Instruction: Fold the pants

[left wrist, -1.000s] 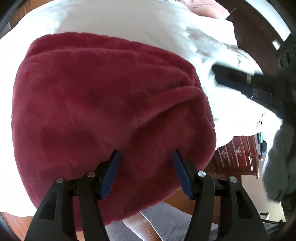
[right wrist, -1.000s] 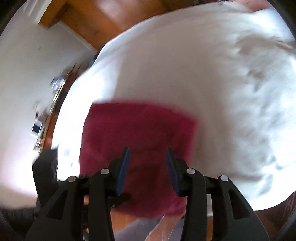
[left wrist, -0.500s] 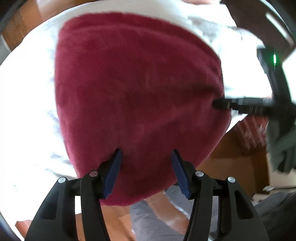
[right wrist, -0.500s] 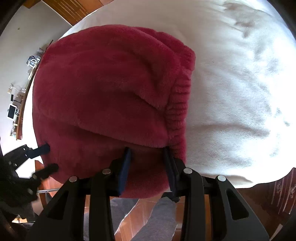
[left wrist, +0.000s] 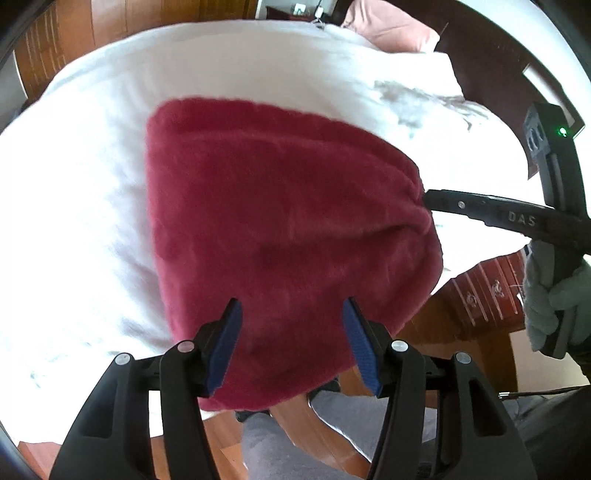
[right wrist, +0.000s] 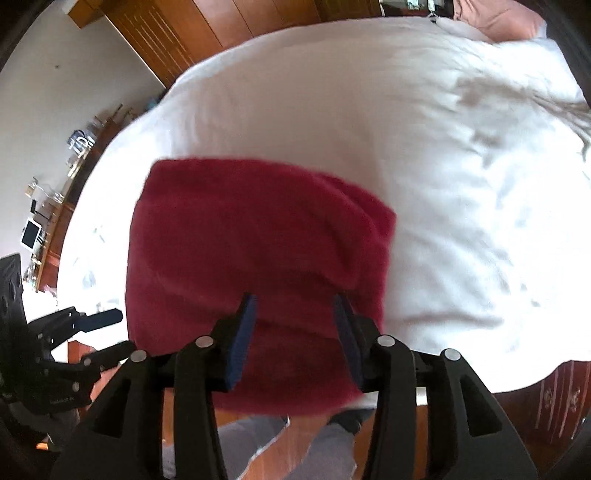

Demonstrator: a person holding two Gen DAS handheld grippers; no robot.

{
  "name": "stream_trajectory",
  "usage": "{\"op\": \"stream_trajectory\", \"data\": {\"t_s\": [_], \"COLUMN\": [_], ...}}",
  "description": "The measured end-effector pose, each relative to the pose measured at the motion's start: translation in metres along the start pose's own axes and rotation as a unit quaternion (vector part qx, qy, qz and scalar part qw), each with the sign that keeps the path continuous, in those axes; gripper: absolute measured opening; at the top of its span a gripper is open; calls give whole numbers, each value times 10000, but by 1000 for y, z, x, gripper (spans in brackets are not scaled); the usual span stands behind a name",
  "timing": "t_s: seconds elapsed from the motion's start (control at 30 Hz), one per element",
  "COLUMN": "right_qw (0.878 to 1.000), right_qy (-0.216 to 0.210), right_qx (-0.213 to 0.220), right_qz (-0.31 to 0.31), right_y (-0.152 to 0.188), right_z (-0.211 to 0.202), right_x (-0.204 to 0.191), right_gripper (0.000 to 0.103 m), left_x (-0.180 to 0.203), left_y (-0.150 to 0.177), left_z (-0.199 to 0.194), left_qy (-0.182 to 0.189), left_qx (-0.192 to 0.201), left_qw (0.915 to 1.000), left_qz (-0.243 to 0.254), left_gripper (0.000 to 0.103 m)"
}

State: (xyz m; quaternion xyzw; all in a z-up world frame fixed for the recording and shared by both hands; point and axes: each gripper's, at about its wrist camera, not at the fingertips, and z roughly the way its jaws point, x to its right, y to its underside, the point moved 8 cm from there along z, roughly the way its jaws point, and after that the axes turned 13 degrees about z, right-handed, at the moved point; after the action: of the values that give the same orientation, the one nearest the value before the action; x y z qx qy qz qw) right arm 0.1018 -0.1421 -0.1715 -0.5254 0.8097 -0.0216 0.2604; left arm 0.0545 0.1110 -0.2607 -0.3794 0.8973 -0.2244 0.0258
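The dark red fleece pants (left wrist: 288,236) lie folded in a thick bundle at the near edge of the white bed (left wrist: 92,184). They also show in the right wrist view (right wrist: 258,251). My left gripper (left wrist: 291,343) is open and empty, held just above the bundle's near edge. My right gripper (right wrist: 293,334) is open and empty above the near right part of the bundle. In the left wrist view the right gripper (left wrist: 428,197) reaches in from the right, at the bundle's right side. In the right wrist view the left gripper (right wrist: 114,332) sits open at the bundle's left edge.
A white bedsheet (right wrist: 424,166) covers the bed, with a pink pillow (left wrist: 388,26) at the far end. A wooden dresser (left wrist: 491,291) stands to the right. Wooden floor (left wrist: 314,435) and the person's grey-trousered legs (left wrist: 266,446) are below the bed edge.
Both grippers have drawn back and up from the bundle, so it looks smaller and farther off. The right gripper's jaws have opened wider. The pants lie still.
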Motion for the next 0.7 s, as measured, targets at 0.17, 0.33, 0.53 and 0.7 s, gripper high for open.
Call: {"op": "stream_trajectory", "data": {"t_s": [0.17, 0.33, 0.53, 0.7], "right_qw": [9995, 9985, 9982, 9978], "right_qy": [232, 415, 383, 365], "right_qx": [-173, -344, -455, -550], "right_qz": [81, 58, 32, 3], "right_y": [-8, -10, -9, -10], "right_z": [46, 83, 114, 134], "right_x": [-1, 15, 18, 21], "right_gripper": [46, 47, 48, 48], "left_x": [-19, -23, -14, -9], "left_y": [2, 8, 9, 9], "left_z": [13, 19, 26, 33], "left_qy": [-234, -352, -443, -592], "left_qx": [-158, -298, -368, -483], "left_qw": [9993, 9981, 9976, 9963], "left_qz": [-226, -398, -393, -396], "left_gripper": [57, 57, 57, 57]}}
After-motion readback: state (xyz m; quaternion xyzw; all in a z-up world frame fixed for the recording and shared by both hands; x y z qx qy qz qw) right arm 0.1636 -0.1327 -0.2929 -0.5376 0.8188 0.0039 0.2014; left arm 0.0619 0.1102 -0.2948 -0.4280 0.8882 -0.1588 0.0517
